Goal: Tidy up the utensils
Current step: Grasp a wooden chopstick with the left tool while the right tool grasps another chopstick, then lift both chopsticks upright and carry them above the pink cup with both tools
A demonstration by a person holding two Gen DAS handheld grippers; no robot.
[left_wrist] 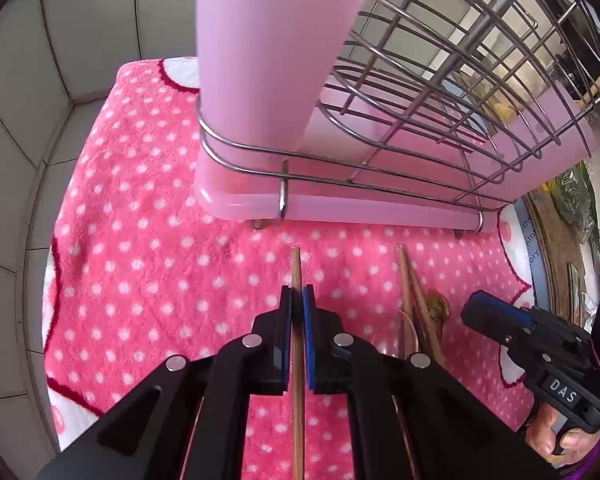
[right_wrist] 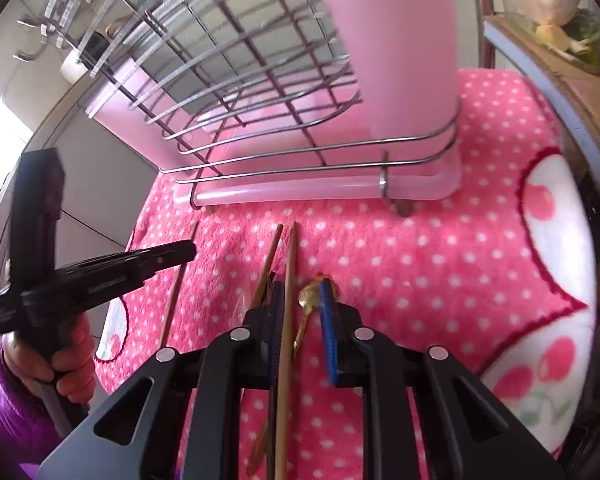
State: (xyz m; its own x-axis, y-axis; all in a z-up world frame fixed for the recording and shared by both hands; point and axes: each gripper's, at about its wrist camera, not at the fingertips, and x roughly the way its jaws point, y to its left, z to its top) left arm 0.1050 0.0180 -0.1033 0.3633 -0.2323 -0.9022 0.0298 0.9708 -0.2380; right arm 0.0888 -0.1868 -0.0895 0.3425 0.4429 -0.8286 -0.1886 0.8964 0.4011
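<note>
The pink holder (left_wrist: pixel 256 60) in the wire rack (left_wrist: pixel 440 92) is cut off at the top edge. Below the rack, the gold spoon (right_wrist: pixel 309 300) is partly hidden behind gripper fingers, and the chopstick (left_wrist: pixel 297 360) is cut off at the bottom edge.

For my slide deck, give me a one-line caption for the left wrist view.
Left gripper shut on a wooden chopstick lying on the pink polka-dot towel.

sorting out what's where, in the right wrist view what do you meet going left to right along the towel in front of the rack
left gripper → lone chopstick → two chopsticks → gold spoon → bare dotted towel
</note>
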